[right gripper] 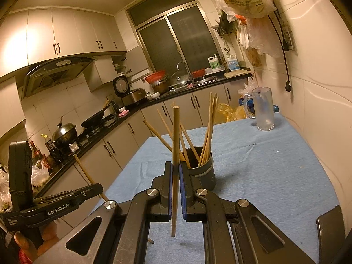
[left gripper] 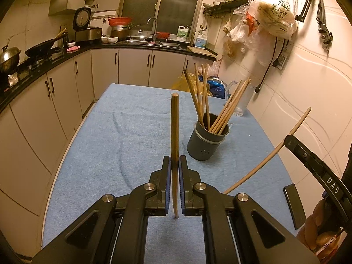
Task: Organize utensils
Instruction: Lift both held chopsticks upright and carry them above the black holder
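My left gripper is shut on a brown wooden chopstick that stands upright between its pads. My right gripper is shut on a lighter chopstick, also upright; it shows in the left wrist view at the right. A dark grey utensil cup with several chopsticks stands on the blue cloth ahead and right of the left gripper. In the right wrist view the cup is just behind and right of the gripper. The left gripper shows at lower left there.
The table has a blue cloth. A glass mug stands at its far right by the tiled wall. Plastic bags hang on the wall. Kitchen counter and cabinets run along the left and back.
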Demonstrator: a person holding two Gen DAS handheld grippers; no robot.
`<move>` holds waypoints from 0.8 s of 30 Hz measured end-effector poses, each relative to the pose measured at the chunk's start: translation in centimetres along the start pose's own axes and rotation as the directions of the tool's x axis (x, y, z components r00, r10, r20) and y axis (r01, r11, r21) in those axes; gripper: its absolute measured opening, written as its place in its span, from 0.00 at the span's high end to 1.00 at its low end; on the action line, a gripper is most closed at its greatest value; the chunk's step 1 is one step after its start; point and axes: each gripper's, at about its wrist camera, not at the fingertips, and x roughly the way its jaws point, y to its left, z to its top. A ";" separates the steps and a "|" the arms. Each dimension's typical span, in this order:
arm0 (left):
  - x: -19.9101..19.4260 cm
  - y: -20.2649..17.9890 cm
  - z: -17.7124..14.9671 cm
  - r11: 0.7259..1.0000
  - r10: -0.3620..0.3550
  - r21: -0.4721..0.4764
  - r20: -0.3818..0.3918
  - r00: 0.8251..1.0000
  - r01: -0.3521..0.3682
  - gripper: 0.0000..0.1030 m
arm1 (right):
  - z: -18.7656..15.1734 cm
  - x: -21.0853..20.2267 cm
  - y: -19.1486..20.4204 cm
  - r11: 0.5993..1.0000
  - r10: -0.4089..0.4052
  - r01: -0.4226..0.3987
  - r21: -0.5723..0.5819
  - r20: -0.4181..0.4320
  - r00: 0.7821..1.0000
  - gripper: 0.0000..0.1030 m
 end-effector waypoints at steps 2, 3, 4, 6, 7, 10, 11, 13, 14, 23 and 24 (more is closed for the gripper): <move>-0.1 0.0 0.0 1.000 -0.001 0.001 0.000 1.000 0.001 0.94 | 0.0 -0.1 0.0 1.000 -0.001 0.001 0.001 0.002 1.000 0.94; -0.1 0.0 0.0 1.000 0.000 0.001 0.000 1.000 0.000 0.94 | 0.0 -0.2 -0.1 1.000 -0.001 0.001 0.002 0.003 1.000 0.94; -0.1 -0.1 0.0 1.000 -0.001 0.001 0.000 1.000 0.001 0.94 | 0.1 -0.3 -0.1 1.000 -0.001 0.001 0.002 0.003 1.000 0.94; -0.1 -0.1 0.0 1.000 -0.001 0.002 0.000 1.000 0.001 0.94 | 0.0 -0.3 -0.1 1.000 -0.003 0.003 0.004 0.005 1.000 0.94; -0.1 -0.2 0.0 1.000 0.001 0.004 0.001 1.000 -0.001 0.94 | 0.1 -0.4 -0.2 1.000 -0.003 0.003 0.006 0.006 1.000 0.94; -0.1 -0.2 0.0 1.000 -0.001 0.004 -0.002 1.000 0.001 0.94 | 0.2 -0.6 -0.5 1.000 -0.006 0.006 0.010 0.009 1.000 0.94; -0.2 -0.2 0.0 1.000 0.000 0.005 -0.001 1.000 0.000 0.94 | 0.3 -0.7 -0.5 1.000 -0.005 0.005 0.013 0.007 1.000 0.94; -0.2 -0.2 0.0 1.000 -0.003 0.005 0.000 1.000 0.003 0.94 | 0.3 -0.7 -0.6 1.000 -0.005 0.005 0.021 0.005 1.000 0.94; -0.2 -0.3 0.1 1.000 -0.004 0.005 0.001 1.000 0.004 0.94 | 0.3 -0.7 -0.7 1.000 -0.008 0.008 0.022 0.006 1.000 0.94; -1.2 -1.1 2.2 0.999 -0.018 0.030 0.025 1.000 0.017 0.94 | 2.5 -2.0 -2.1 0.998 -0.044 0.042 0.036 0.064 0.997 0.94; -1.3 -1.2 2.6 0.999 -0.017 0.033 0.030 0.999 0.016 0.94 | 2.8 -2.1 -2.3 0.998 -0.045 0.042 0.040 0.070 0.997 0.94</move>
